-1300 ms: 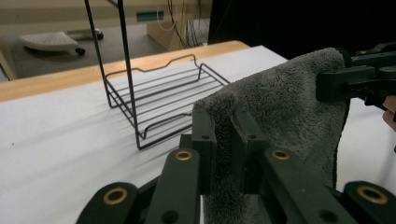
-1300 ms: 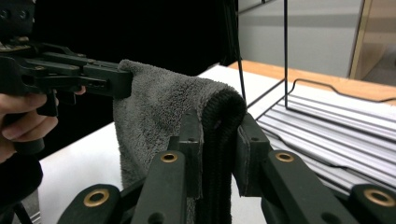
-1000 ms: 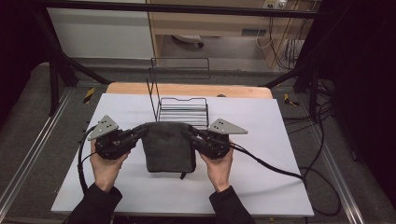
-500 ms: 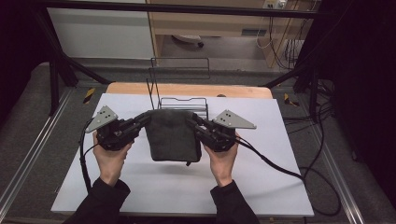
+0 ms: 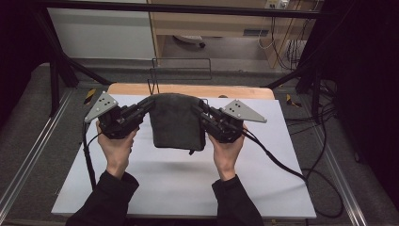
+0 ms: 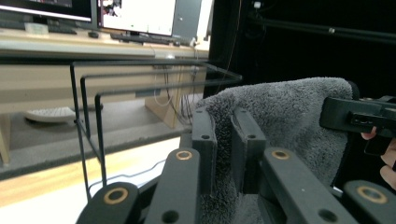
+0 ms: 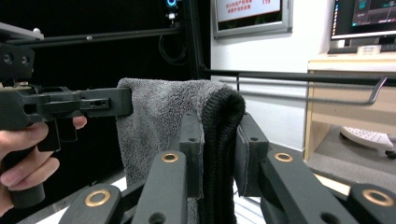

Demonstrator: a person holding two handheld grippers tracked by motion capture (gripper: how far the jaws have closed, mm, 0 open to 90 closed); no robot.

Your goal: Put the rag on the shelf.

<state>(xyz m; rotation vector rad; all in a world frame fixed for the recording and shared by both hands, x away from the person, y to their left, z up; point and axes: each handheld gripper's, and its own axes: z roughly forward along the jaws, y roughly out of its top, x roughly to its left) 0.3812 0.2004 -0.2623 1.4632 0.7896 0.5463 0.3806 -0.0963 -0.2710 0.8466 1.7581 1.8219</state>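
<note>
Hanging between them above the white table, the folded grey towel is pinched at its top corners by the left gripper and the right gripper.

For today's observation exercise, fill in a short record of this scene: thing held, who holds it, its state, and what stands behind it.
thing held: dark grey terry towel, folded
left claw: shut on the towel's left upper corner
right claw: shut on its right upper corner
towel state: hanging between the claws, clear of the white table
behind: black wire rack, upright
</note>
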